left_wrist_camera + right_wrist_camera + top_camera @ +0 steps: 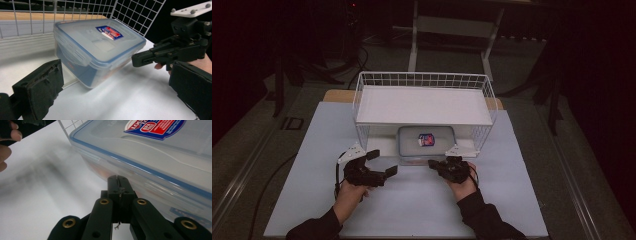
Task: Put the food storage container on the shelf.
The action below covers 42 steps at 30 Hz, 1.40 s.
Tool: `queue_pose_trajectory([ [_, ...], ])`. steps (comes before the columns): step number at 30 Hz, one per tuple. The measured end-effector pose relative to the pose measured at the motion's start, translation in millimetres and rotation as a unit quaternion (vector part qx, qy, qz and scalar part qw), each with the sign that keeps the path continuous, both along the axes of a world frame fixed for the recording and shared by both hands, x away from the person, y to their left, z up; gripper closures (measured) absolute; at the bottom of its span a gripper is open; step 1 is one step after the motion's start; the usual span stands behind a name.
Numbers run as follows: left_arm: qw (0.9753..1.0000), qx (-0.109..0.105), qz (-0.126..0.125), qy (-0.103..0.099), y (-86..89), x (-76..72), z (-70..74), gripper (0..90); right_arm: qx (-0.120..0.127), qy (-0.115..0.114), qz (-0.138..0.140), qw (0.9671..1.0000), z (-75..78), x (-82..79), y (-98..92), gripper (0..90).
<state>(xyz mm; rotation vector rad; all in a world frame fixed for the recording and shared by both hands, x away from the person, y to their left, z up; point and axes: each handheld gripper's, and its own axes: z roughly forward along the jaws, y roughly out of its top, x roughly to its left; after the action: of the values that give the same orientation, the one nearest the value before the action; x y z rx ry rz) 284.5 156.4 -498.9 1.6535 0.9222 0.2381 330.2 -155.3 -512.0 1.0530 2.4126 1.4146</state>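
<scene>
A clear plastic container (pixel 412 148) with a blue-rimmed lid and a red and blue label sits on the table under a white wire rack (pixel 422 79), its front end sticking out. My left gripper (pixel 382 162) is open just left of the container's front, which shows wide between its jaws (pixel 95 42). My right gripper (pixel 432 163) is at the container's front right corner, jaws shut with nothing between them. In the right gripper view its tips (pixel 117 181) are right at the container's wall (pixel 155 157), just under the lid rim. Touching or not, I cannot tell. From the left gripper view that right gripper (pixel 135 61) points at the same corner.
The rack carries a white board (pixel 424 105) as its top shelf, and its mesh (pixel 135 12) stands behind the container. A pale mat (pixel 412 210) covers the table, with open room in front of the hands. Dark floor and a metal frame (pixel 452 30) lie beyond.
</scene>
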Motion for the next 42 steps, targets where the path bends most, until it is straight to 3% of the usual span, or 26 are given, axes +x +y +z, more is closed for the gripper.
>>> queue_pose_trajectory([
  [9,0.9999,-0.009,-0.005,0.001,0.2,0.6,-2.2,0.0,0.000,-0.001,-0.016,0.9999,-3.5,21.4,12.7,89.8],
  [25,0.9999,-0.005,-0.010,-0.006,-0.9,-0.3,-2.6,0.0,-0.001,-0.006,-0.043,0.9991,-6.5,52.5,20.1,89.7],
  [31,0.9999,-0.004,-0.012,-0.005,-1.9,-0.3,-3.2,0.0,-0.004,-0.006,-0.044,0.9990,-6.3,56.2,20.8,89.6],
  [34,0.9999,-0.002,-0.015,-0.007,-2.9,-1.3,-2.2,0.0,0.007,0.002,-0.045,0.9990,-7.2,53.4,19.9,86.1],
  [37,0.9996,0.008,-0.012,-0.023,-3.6,-3.3,0.3,0.0,-0.002,-0.006,-0.033,0.9994,-6.3,43.7,21.2,80.5],
  [42,0.9998,-0.009,-0.008,-0.018,-1.0,-4.9,4.2,0.0,0.023,-0.007,-0.041,0.9989,-2.7,27.0,12.5,56.3],
])
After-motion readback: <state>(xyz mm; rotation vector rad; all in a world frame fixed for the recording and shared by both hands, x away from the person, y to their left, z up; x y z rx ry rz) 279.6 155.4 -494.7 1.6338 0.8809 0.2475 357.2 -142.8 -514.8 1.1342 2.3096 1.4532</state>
